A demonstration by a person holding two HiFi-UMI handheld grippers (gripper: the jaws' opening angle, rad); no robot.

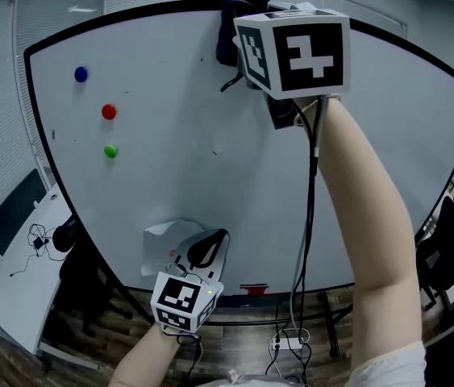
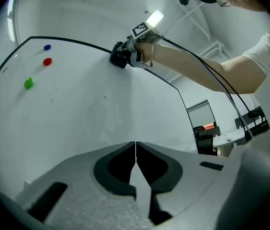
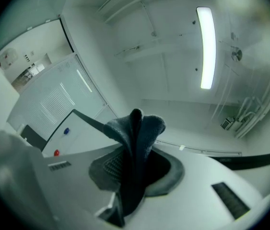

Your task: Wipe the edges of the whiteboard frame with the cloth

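The right hand-held gripper (image 3: pixel 134 164) clamps the dark cloth (image 3: pixel 135 128) at the whiteboard frame's (image 2: pixel 72 40) 12 o'clock edge, with bare frame on either side. The left hand-held gripper (image 2: pixel 135 150), jaws together, is at 6 o'clock.

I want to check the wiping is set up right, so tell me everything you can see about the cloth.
The cloth is dark, with a fuzzy, towel-like pile, and is bunched into upright folds. The right gripper is shut on its lower part, and the folds stick out past the jaws. In the head view the cloth sits at the top edge of the whiteboard frame, overlapping the black rim and seemingly pressed against it. Nothing else is seen touching it.
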